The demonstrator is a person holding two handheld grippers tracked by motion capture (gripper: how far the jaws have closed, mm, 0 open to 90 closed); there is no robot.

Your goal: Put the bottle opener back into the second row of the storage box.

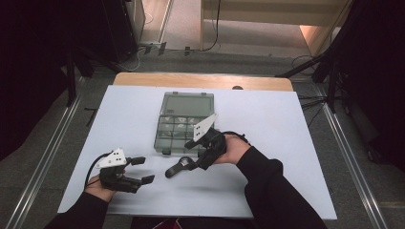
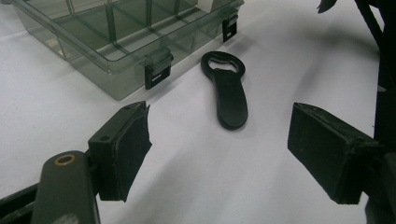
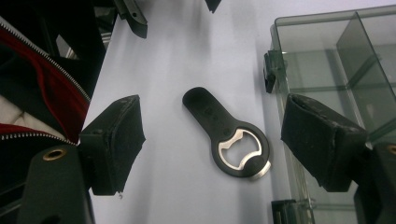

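A black bottle opener [image 1: 178, 168] lies flat on the white table, just in front of a clear grey compartment box [image 1: 185, 122]. My right gripper [image 1: 196, 155] hovers over the opener's ring end, open. In the right gripper view the opener [image 3: 228, 135] lies between the spread jaws of that gripper [image 3: 212, 144], its metal ring toward the box [image 3: 327, 70]. My left gripper [image 1: 143, 170] rests low at the front left, open and holding nothing. In the left gripper view that gripper [image 2: 219, 149] points at the opener [image 2: 229, 93], which lies a short way ahead, beside the box [image 2: 116, 42].
The box lid stands open toward the back, and its black latches [image 2: 158, 70] face the front. Some small white items sit in its compartments. The table's front edge [image 1: 191, 214] is close to my forearms. A dark jacket with red lining [image 3: 42, 84] sits at the left of the right gripper view.
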